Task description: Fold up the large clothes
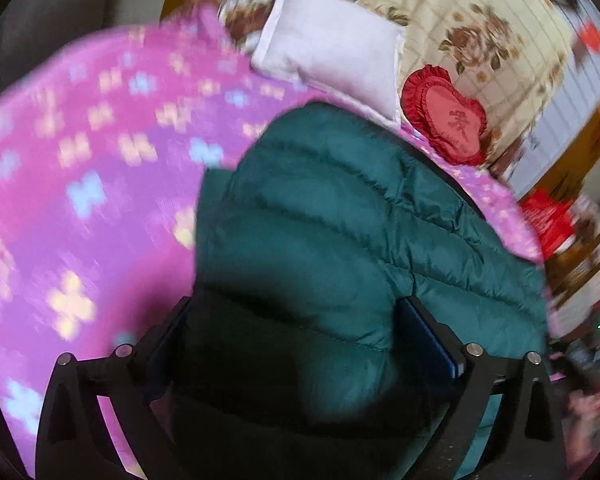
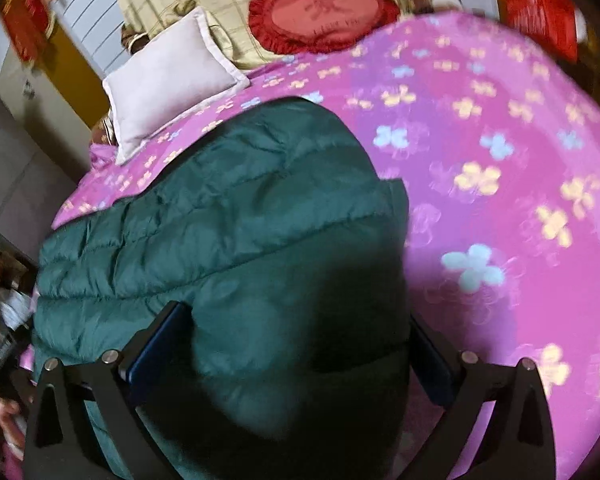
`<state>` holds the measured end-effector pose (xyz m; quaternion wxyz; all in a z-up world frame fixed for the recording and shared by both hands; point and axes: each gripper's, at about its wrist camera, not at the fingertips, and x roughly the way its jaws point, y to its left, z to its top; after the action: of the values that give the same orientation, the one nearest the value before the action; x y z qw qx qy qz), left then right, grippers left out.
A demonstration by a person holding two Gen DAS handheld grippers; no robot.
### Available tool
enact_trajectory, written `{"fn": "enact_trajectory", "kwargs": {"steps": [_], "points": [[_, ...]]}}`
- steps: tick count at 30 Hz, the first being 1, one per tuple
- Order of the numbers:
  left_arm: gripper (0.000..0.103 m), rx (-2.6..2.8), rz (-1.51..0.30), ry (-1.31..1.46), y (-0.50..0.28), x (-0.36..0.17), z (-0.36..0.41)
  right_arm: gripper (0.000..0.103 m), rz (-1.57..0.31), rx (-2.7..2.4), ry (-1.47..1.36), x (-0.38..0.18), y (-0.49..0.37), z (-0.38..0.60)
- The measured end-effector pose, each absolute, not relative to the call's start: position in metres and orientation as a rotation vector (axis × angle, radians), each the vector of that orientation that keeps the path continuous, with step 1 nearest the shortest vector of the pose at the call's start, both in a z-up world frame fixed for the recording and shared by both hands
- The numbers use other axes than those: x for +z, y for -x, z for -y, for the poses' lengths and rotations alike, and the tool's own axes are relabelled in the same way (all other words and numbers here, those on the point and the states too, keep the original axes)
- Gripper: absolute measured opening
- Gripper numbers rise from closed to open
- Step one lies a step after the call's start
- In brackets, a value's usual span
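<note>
- I see the bed's pink sheet (image 2: 500, 160), printed with blue and yellow flowers, filling most of both views; it is the surface everything rests on.
- On it lies the dark green quilted puffer jacket (image 2: 228, 216), bunched into a thick fold that runs from the middle of the sheet down to both of my grippers.
- Behind the bed head sits a cream quilt (image 1: 460, 20) with brown roses and a grid pattern, and behind that a white slatted panel and ochre-brown trim of the room.
- A plain white pillow (image 2: 168, 80) lies at the head of the sheet, just beyond the jacket's far edge.
- Beside the pillow is a red heart-shaped cushion (image 1: 448, 120) with a ruffled border; a single embroidered character marks its centre, too soft for me to read.
- My right gripper (image 2: 296, 344) has its jaws spread wide, with the jacket's bulk between them.
- My left gripper (image 1: 292, 336) likewise stands wide with jacket filling the gap; I cannot tell whether its pads press the fabric.
</note>
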<state>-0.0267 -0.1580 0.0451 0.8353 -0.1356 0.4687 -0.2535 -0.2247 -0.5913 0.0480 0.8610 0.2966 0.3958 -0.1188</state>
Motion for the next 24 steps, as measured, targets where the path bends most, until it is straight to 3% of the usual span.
{"fn": "enact_trajectory", "kwargs": {"steps": [20,23,24], "points": [[0.075,-0.602,-1.035,0.371,0.012,0.023,0.158,0.103,-0.852,-0.081,-0.59,0.028,0.194,0.595],[0.07,-0.613,-1.024,0.364,0.014,0.024,0.16,0.094,-0.84,-0.079,-0.576,0.031,0.196,0.591],[0.06,-0.626,-1.01,0.364,0.016,0.025,0.161,0.09,-0.834,-0.077,-0.57,0.033,0.197,0.59]]}}
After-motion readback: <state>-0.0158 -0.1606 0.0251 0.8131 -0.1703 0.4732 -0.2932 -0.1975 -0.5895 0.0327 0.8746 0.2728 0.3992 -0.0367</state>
